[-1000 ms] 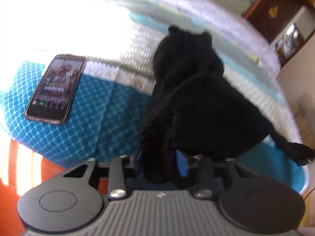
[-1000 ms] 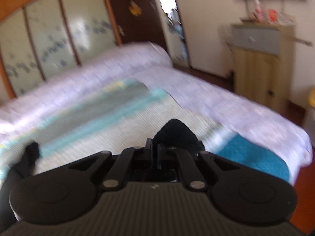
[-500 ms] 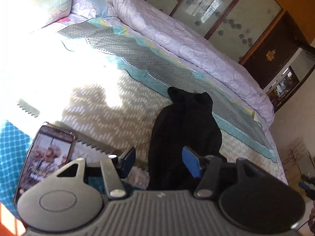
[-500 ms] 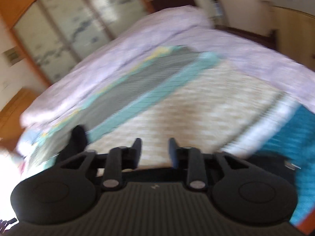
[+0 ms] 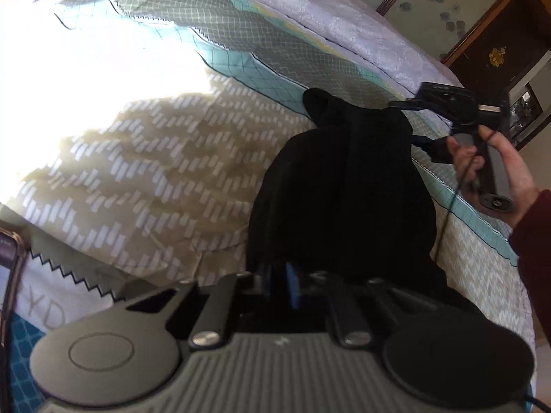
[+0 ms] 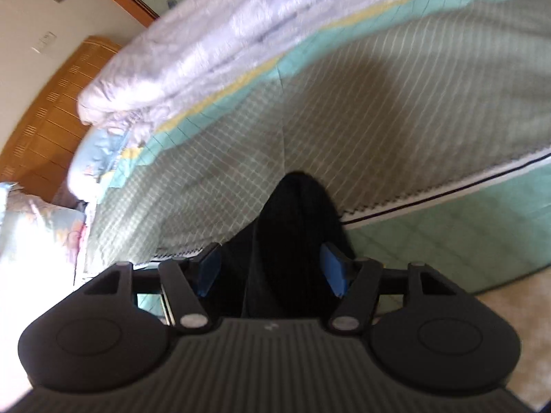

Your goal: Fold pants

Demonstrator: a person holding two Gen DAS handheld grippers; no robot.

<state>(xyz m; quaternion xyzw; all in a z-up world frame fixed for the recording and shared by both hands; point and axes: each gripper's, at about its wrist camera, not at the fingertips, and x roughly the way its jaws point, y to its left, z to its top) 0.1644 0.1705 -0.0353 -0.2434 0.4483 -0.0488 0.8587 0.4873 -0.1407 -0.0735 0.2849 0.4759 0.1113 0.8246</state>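
Note:
Black pants (image 5: 341, 192) lie bunched lengthwise on the patterned bedspread (image 5: 155, 158). My left gripper (image 5: 279, 284) is shut on the near end of the pants, with its blue pads close together on the cloth. My right gripper (image 6: 272, 268) is open, with its blue pads wide apart on either side of the far end of the pants (image 6: 296, 220). In the left wrist view the right gripper (image 5: 418, 127) is held in a hand at the far end of the pants.
A phone (image 5: 8, 261) lies at the left edge of the bed. A rolled lilac quilt (image 5: 344, 24) runs along the far side, also in the right wrist view (image 6: 213, 44). A wooden wardrobe (image 5: 489, 44) and a headboard (image 6: 44, 127) stand behind the bed.
My left gripper has shut on the near end of the pants. My right gripper has swung to the far end of the pants and stands open around it.

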